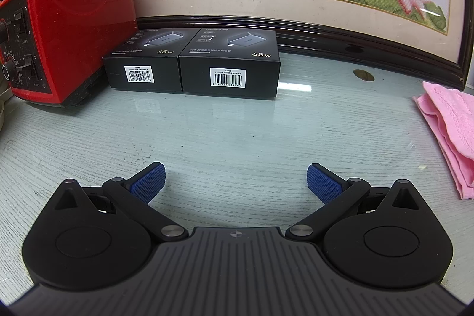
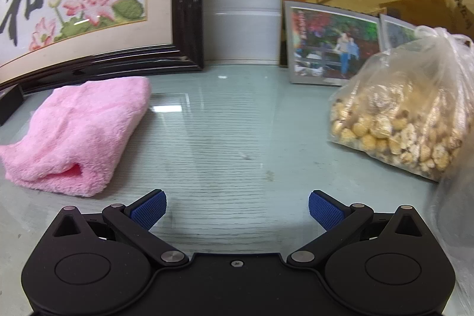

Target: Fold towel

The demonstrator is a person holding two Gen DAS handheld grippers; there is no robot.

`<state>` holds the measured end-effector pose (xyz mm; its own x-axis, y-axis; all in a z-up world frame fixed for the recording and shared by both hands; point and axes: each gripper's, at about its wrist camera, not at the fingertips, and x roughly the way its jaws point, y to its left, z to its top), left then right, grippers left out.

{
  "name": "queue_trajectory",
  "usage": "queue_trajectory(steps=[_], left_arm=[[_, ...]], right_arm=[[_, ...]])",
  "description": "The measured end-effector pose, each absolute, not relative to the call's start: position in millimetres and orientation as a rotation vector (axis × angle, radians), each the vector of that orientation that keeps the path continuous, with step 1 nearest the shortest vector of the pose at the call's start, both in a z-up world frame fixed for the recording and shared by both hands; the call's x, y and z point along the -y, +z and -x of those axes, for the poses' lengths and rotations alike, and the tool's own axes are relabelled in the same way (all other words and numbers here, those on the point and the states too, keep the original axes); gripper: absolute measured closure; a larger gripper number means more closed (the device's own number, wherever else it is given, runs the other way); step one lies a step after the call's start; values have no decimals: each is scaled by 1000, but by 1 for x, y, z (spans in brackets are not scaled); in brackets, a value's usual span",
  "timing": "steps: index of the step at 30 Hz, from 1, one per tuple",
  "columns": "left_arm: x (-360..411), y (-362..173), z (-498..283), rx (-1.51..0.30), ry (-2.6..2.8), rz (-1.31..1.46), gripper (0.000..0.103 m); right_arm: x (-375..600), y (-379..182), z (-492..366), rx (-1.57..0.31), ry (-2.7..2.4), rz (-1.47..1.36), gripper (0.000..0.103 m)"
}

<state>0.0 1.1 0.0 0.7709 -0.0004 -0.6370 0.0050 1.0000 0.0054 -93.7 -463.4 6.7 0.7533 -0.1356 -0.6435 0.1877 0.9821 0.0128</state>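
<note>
Though folded — towel (image 2: 74, 135) left of right hand-held gripper (image 2: 236, 209)

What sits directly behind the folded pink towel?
Behind the pink towel stands the framed lotus embroidery, its dark frame's bottom rail just beyond. The towel's far edge hides whether they touch.

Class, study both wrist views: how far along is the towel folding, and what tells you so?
Done: the pink towel already lies folded in layers on the glass table, its doubled edge facing the camera. In hand: nothing; the left tool and right tool are both open, empty and clear of the cloth. Left: at most another fold or some tidying, if wanted.
</note>
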Motion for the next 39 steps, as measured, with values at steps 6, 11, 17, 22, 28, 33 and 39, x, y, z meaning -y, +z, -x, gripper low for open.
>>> queue_trajectory(steps=[6, 11, 17, 22, 28, 33, 39], left_arm=[[-8, 0, -3, -690, -48, -22, 0], [-13, 0, -5, -690, -67, -29, 0], [-21, 0, -8, -691, -45, -21, 0], [-25, 0, -9, -693, -26, -13, 0], [-25, 0, -10, -694, -26, -16, 0], [-25, 1, -9, -694, -26, -16, 0], [-25, 0, -10, -694, -26, -17, 0]], right_arm=[[479, 7, 98, -695, -202, -84, 1], [497, 7, 105, -691, -252, -104, 1], [513, 7, 108, -690, -255, -104, 1], [514, 6, 107, -691, -253, -103, 1], [515, 7, 107, -690, -253, -102, 1], [515, 7, 107, -690, -253, -103, 1], [515, 7, 107, -690, -253, -103, 1]])
